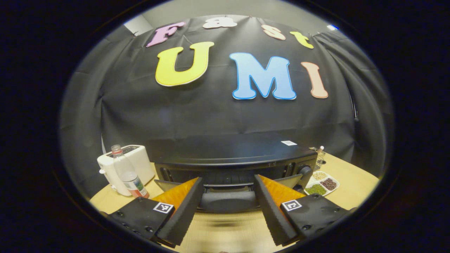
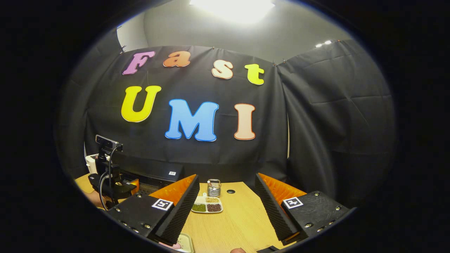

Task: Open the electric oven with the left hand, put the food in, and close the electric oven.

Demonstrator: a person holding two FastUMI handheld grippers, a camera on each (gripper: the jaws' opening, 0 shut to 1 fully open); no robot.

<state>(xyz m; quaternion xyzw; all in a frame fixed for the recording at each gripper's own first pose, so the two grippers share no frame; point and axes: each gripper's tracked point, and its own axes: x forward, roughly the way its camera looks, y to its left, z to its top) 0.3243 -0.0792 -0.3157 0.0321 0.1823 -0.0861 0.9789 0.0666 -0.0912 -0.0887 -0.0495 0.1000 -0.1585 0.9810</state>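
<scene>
At lower centre of the left gripper view, the electric oven point(image 1: 232, 158) is being faced by the left gripper point(image 1: 228, 207), wide open and empty, its door handle point(image 1: 228, 200) ungrasped. The right gripper point(image 2: 226, 211) is being held wide open, empty. Opening, loading and closing are judged outstanding.

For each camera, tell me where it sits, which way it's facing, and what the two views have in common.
Left gripper view: rides on the left gripper, facing the electric oven close ahead; its own open fingers flank the oven's handle.
Right gripper view: rides on the right gripper, looking across the wooden table toward the booth wall; its open fingers show, the left gripper farther off.
Shared: the oven and the divided dish of beans.
</scene>
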